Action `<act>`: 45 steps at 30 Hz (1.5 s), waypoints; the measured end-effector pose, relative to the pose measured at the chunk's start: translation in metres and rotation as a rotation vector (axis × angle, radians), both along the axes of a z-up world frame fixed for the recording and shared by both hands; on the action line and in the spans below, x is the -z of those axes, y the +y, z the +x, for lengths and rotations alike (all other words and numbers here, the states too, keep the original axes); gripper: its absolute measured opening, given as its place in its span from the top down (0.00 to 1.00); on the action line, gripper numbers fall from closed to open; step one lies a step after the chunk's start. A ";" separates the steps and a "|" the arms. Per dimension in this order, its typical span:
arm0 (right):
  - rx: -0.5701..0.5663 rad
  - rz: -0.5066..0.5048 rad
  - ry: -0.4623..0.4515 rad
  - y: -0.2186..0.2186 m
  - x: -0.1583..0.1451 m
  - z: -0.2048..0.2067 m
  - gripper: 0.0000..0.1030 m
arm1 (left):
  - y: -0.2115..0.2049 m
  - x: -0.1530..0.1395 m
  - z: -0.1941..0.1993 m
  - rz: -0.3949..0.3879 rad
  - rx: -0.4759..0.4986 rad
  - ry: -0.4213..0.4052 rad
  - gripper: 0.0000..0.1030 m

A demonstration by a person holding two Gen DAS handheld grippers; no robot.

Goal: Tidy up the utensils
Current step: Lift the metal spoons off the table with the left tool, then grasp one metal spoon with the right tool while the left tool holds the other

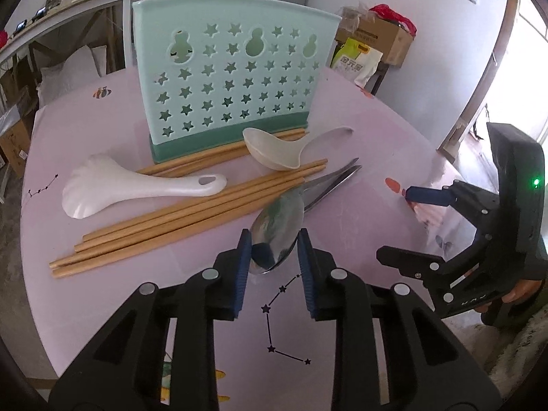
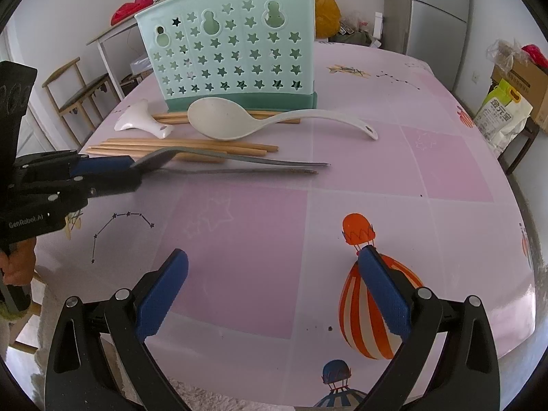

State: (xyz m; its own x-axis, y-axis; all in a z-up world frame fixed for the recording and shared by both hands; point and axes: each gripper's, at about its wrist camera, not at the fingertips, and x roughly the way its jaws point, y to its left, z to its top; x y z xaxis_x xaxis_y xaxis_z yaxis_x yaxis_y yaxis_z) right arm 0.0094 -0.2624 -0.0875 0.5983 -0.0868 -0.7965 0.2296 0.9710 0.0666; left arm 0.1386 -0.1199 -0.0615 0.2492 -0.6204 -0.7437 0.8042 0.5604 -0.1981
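A mint-green utensil holder (image 1: 226, 78) with star holes stands upright at the back of the table; it also shows in the right wrist view (image 2: 236, 51). In front lie several wooden chopsticks (image 1: 178, 219), a white rice paddle (image 1: 130, 185), a white ladle (image 1: 274, 150) and a metal spoon (image 1: 279, 226). My left gripper (image 1: 274, 257) has its blue pads on both sides of the metal spoon's bowl; in the right wrist view (image 2: 113, 167) the bowl sits lifted between them while the handle (image 2: 274, 164) rests on the table. My right gripper (image 2: 274, 287) is wide open and empty above the tablecloth.
The round table (image 2: 376, 157) has a pink cloth printed with balloons and constellations. A wooden chair (image 2: 78, 89) and a white shelf stand at the left, boxes and bags (image 2: 507, 109) at the right. A fridge (image 2: 438, 10) is behind.
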 end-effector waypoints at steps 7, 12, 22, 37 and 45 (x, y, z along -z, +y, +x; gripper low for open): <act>-0.001 -0.004 0.001 0.000 0.000 -0.001 0.06 | 0.013 -0.004 0.008 -0.065 -0.022 0.073 0.77; 0.000 -0.005 0.001 0.000 0.000 -0.001 0.06 | 0.018 -0.002 0.013 -0.084 -0.044 0.097 0.78; 0.002 -0.006 -0.001 -0.001 0.000 -0.001 0.06 | 0.008 -0.002 0.004 -0.018 -0.070 -0.006 0.80; -0.012 -0.045 -0.001 0.005 0.003 -0.003 0.06 | 0.001 -0.006 -0.006 0.024 -0.070 -0.124 0.99; -0.065 -0.060 0.003 0.006 0.001 -0.007 0.06 | 0.001 0.004 0.003 -0.056 -0.090 -0.029 0.99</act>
State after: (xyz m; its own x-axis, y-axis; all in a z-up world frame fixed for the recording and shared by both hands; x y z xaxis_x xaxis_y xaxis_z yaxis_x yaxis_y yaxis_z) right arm 0.0026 -0.2569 -0.0887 0.6018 -0.0956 -0.7929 0.1664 0.9860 0.0074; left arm 0.1420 -0.1187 -0.0653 0.3261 -0.6348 -0.7005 0.7571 0.6191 -0.2086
